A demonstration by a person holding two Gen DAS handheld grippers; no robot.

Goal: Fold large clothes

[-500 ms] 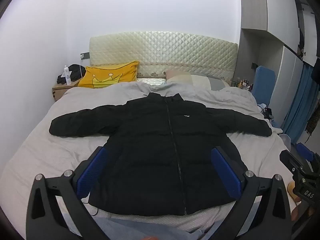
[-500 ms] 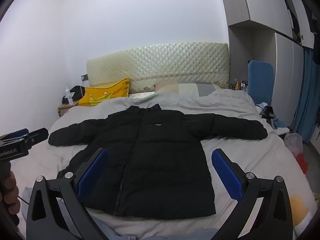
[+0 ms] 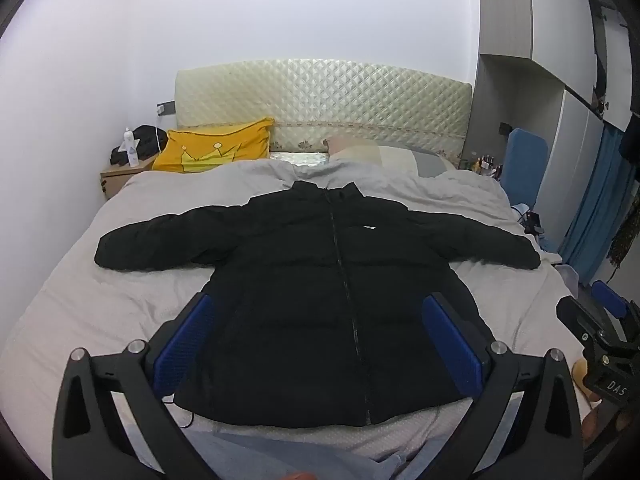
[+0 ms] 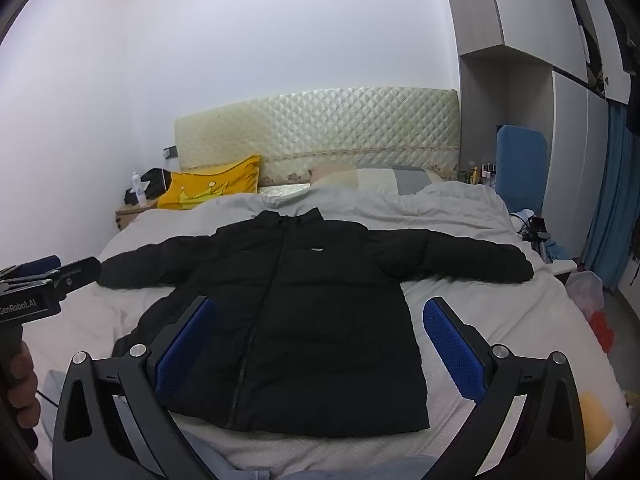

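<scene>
A black jacket (image 3: 320,304) lies flat, front up and zipped, on a grey bed (image 3: 100,304), sleeves spread to both sides, collar toward the headboard (image 3: 320,100). The left gripper (image 3: 320,344) hovers above the hem, fingers wide apart, nothing between them. The right gripper (image 4: 320,344) hangs likewise over the jacket's lower right part, also wide open and apparently not touching the cloth. Compared with half a second earlier, nothing has visibly shifted; jacket and both grippers sit the same.
</scene>
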